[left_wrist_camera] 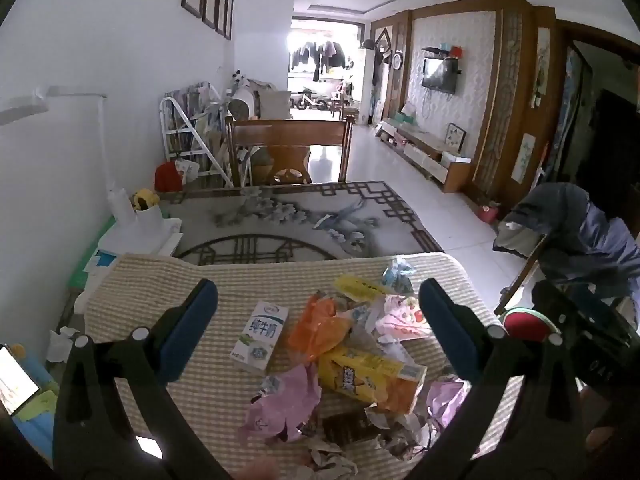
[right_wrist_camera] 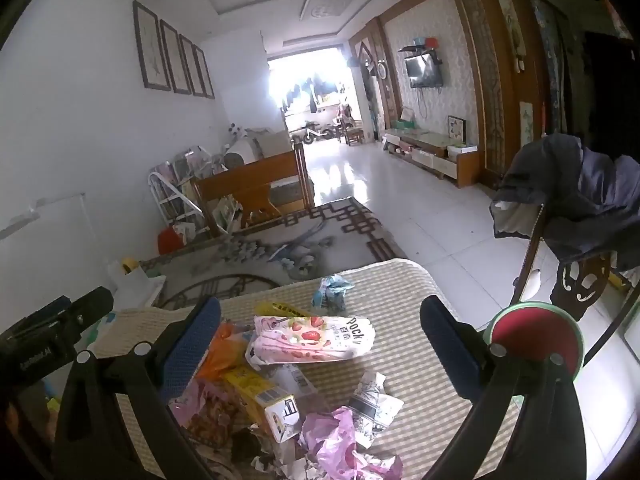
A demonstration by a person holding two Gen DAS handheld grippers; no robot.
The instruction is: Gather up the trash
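The left claw point(left_wrist_camera: 318, 322) is wide open and holds nothing; it hangs over a heap of trash point(left_wrist_camera: 344, 364) on the tabletop point(left_wrist_camera: 160, 284), which has a striped cloth on it. On the left side of the heap lies a white milk carton point(left_wrist_camera: 260, 336), flat on the cloth. Next to it is a crumpled orange wrapper point(left_wrist_camera: 320, 326), and below that a pink bag point(left_wrist_camera: 284, 404). A yellow box point(left_wrist_camera: 370, 378) lies tilted in the middle of the heap. A small blue wrapper point(left_wrist_camera: 396, 274) sits apart from the heap, near the far edge. The right claw point(right_wrist_camera: 320, 334) is wide open too, with nothing in its grip. Between its two fingers, lower down, lies a pink Pocky box point(right_wrist_camera: 312, 338) on top of the heap. To the right, past the tabletop, a dark jacket point(right_wrist_camera: 576, 192) hangs over a chair.
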